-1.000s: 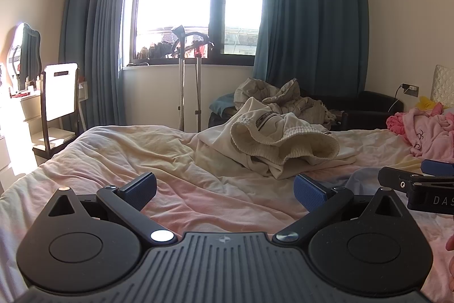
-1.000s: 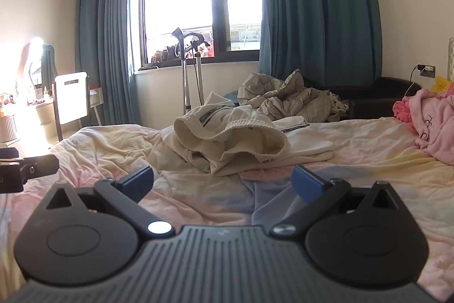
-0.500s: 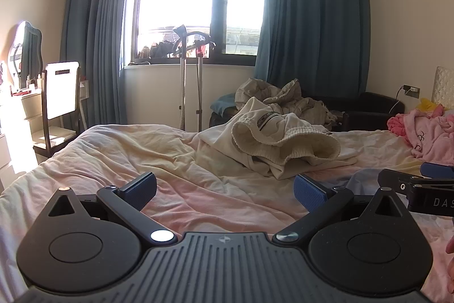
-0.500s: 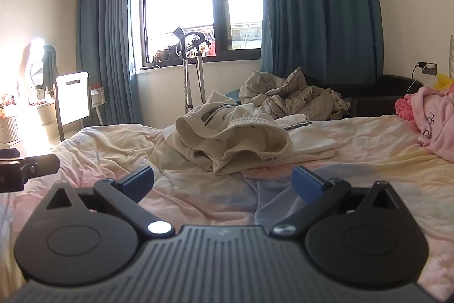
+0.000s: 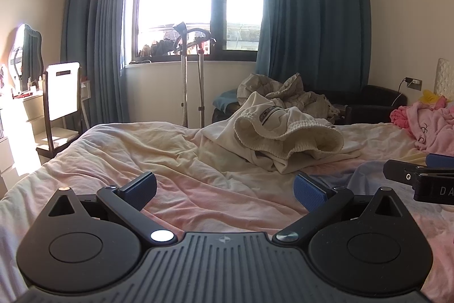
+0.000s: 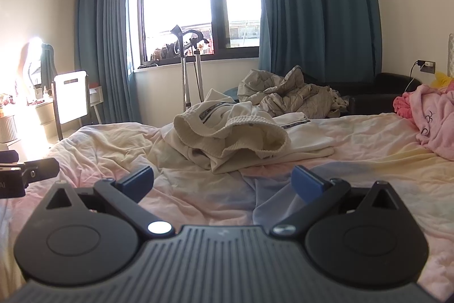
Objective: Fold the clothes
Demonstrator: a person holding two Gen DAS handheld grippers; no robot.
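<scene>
Both tongs hover low over the bed (image 5: 119,149), level and side by side; the left tongs (image 5: 225,189) have their blue pads spread wide apart with nothing between them; the right tongs (image 6: 222,182) stand equally wide and empty; ahead of both, well beyond the fingertips, a crumpled cream garment (image 6: 227,132) lies heaped on the rumpled pastel sheet; a pink garment (image 6: 434,118) lies far off to the right of the right tongs; blue curtains (image 5: 315,19) frame the window straight ahead.
</scene>
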